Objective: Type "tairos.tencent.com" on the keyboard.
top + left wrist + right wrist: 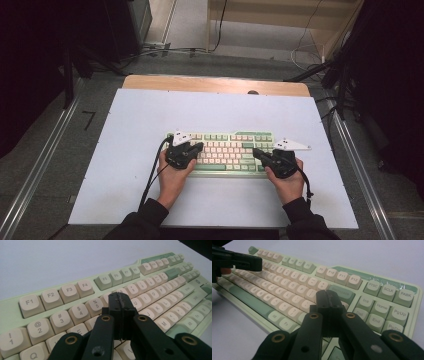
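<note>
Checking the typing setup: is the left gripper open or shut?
Shut. The left gripper has its jaws pressed together, empty, above the keyboard.

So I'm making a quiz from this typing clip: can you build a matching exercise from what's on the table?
Things:
1. left gripper
2. right gripper
3. keyboard
4. white sheet

Places or states:
A. covers the tabletop
B. shut, above the number and letter keys
C. green case, cream keys
D. shut, beside the Ins and Del keys

Pairs: 1-B, 2-D, 3-C, 4-A

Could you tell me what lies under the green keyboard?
The keyboard rests on a white board covering a wooden table. Anything directly beneath it is hidden.
</note>
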{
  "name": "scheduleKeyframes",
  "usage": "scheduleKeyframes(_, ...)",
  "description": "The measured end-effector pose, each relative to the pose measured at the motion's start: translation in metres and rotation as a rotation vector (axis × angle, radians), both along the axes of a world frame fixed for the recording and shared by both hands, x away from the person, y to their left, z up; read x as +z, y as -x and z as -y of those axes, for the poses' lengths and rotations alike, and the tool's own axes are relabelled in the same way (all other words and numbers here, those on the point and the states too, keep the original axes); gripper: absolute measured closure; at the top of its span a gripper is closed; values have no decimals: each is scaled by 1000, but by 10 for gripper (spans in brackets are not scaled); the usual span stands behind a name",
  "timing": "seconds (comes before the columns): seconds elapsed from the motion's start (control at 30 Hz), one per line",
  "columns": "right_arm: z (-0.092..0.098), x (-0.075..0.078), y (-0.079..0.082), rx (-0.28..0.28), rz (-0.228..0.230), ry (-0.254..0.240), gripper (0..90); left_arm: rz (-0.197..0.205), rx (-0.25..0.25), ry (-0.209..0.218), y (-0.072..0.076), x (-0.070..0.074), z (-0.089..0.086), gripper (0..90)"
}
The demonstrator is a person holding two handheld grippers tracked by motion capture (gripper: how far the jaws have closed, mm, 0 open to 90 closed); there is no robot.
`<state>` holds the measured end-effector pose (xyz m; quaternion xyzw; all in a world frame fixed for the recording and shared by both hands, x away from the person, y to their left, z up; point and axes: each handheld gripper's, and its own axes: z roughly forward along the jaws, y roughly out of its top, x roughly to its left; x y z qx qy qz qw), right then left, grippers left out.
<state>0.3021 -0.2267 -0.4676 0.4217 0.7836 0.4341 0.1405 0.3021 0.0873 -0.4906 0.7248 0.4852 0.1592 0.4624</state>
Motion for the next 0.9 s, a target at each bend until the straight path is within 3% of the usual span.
scheduleKeyframes(0.9,-10,-3,-3,13,-5,11,883,0,43,30,15,9,-35,900)
